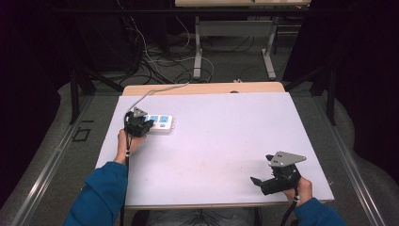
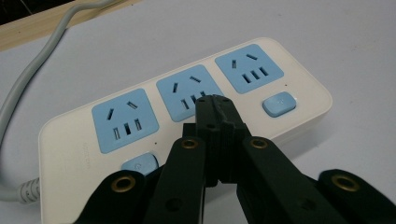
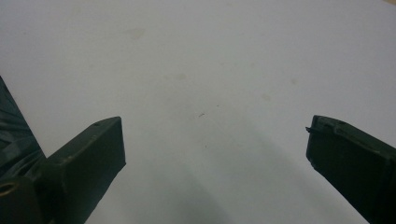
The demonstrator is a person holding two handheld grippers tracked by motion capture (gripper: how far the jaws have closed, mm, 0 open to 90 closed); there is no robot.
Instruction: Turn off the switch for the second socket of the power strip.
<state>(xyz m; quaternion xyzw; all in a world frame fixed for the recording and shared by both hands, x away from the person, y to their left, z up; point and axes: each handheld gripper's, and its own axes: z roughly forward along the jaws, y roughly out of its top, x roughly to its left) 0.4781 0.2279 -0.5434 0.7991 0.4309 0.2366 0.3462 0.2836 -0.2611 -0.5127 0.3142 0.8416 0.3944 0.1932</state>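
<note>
A white power strip [image 1: 162,123] with three blue sockets and blue buttons lies at the table's left, its grey cable [image 1: 146,96] running off the far edge. My left gripper [image 1: 139,126] hovers over the strip's near end. Seen from the left gripper view, its jaws are pressed together with nothing between them, and the tips [image 2: 214,103] sit over the middle socket of the power strip [image 2: 303,109]. My right gripper [image 1: 263,181] rests near the front right corner. In the right gripper view its jaws stand wide apart over bare white tabletop, the gripper [image 3: 215,135] holding nothing.
The white table surface [image 1: 221,136] has faint stains in its middle. A wooden edge strip [image 1: 202,88] runs along the far side. Behind the table, cables [image 1: 160,61] lie on the floor by another desk's metal legs [image 1: 197,52].
</note>
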